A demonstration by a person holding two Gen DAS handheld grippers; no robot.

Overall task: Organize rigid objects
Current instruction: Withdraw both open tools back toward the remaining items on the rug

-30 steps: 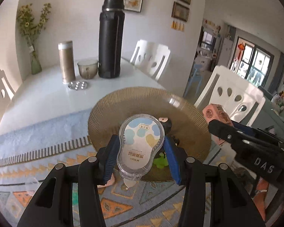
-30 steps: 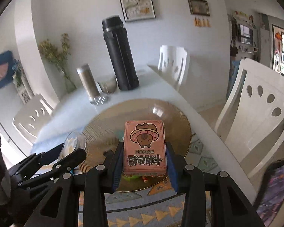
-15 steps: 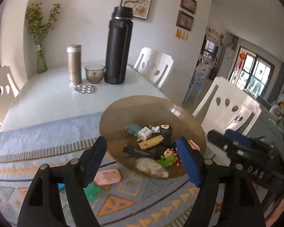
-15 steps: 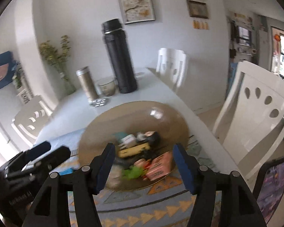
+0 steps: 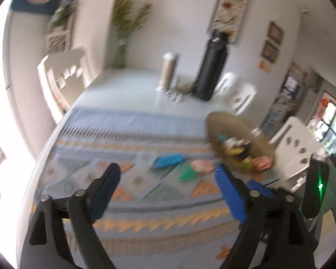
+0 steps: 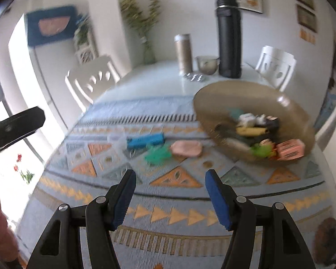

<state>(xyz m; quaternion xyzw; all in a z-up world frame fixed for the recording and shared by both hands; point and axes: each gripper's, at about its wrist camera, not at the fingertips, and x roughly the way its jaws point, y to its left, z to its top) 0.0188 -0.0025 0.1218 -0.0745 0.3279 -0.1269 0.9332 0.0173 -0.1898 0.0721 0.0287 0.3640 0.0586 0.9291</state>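
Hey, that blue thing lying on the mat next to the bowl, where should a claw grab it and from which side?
Judging by its shape, take the blue thing across its narrow width near the middle, coming down from above. It lies flat and long, running left to right on the mat. The green piece sits close against its near right end, so stay left of that. Blur hides finer detail.

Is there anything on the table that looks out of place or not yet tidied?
Yes. Three things lie loose on the patterned mat, left of the bowl: a blue item, a green item and a pink item. The other small objects sit in the bowl.
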